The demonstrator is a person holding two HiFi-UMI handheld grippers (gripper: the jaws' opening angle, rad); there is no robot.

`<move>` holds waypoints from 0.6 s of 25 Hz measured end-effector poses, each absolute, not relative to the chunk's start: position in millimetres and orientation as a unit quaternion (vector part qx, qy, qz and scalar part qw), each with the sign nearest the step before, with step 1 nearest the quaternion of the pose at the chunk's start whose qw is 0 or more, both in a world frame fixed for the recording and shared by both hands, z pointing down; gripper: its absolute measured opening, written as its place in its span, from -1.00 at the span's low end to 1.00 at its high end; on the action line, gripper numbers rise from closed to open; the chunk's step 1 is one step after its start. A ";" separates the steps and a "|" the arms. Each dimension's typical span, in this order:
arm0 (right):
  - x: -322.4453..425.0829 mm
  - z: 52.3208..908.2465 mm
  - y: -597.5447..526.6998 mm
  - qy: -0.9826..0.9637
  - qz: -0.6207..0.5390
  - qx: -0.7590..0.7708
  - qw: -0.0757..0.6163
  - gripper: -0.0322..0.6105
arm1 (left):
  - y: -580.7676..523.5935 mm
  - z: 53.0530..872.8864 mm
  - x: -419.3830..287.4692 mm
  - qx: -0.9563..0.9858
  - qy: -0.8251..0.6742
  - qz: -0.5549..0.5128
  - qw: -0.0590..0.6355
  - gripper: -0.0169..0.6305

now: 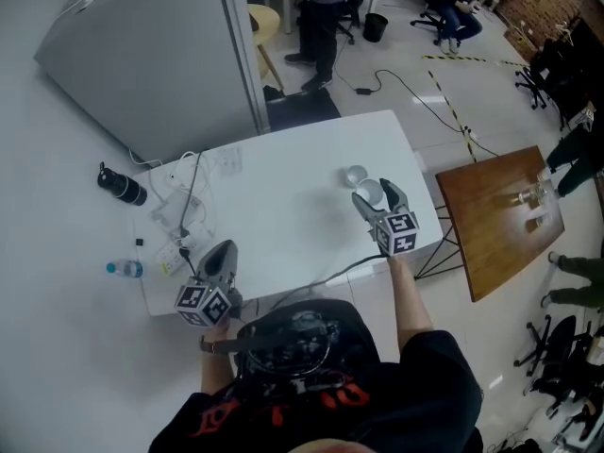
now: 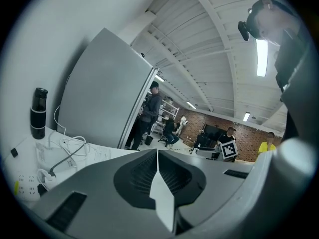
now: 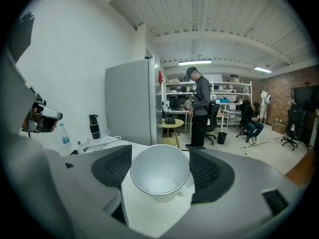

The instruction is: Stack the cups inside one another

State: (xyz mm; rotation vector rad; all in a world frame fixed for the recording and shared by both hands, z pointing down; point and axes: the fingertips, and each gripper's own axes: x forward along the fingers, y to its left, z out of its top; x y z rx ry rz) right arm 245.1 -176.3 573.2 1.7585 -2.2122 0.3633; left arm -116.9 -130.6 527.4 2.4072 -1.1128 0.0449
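A white cup (image 3: pixel 159 172) sits between the jaws of my right gripper (image 3: pixel 159 169), its mouth turned toward the camera, and both pads press its sides. In the head view this cup (image 1: pixel 371 193) is held over the right part of the white table (image 1: pixel 283 206) by the right gripper (image 1: pixel 375 194). A second white cup (image 1: pixel 355 175) stands just beyond it, and its edge (image 3: pixel 190 183) shows behind the held one. My left gripper (image 1: pixel 219 253) is at the table's front left edge, shut with nothing in it; its pads meet in the left gripper view (image 2: pixel 157 154).
At the table's left end lie a power strip with white cables (image 1: pixel 179 223), a black bottle (image 1: pixel 121 185) and a small water bottle (image 1: pixel 125 269). A grey partition (image 1: pixel 160 55) stands behind. A wooden table (image 1: pixel 495 220) stands to the right. People are at the back of the room.
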 end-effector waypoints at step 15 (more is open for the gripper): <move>290.3 601.3 -272.8 -0.758 0.159 0.616 0.142 0.26 | -122.0 529.6 -163.3 0.848 -0.472 0.009 0.239 -0.94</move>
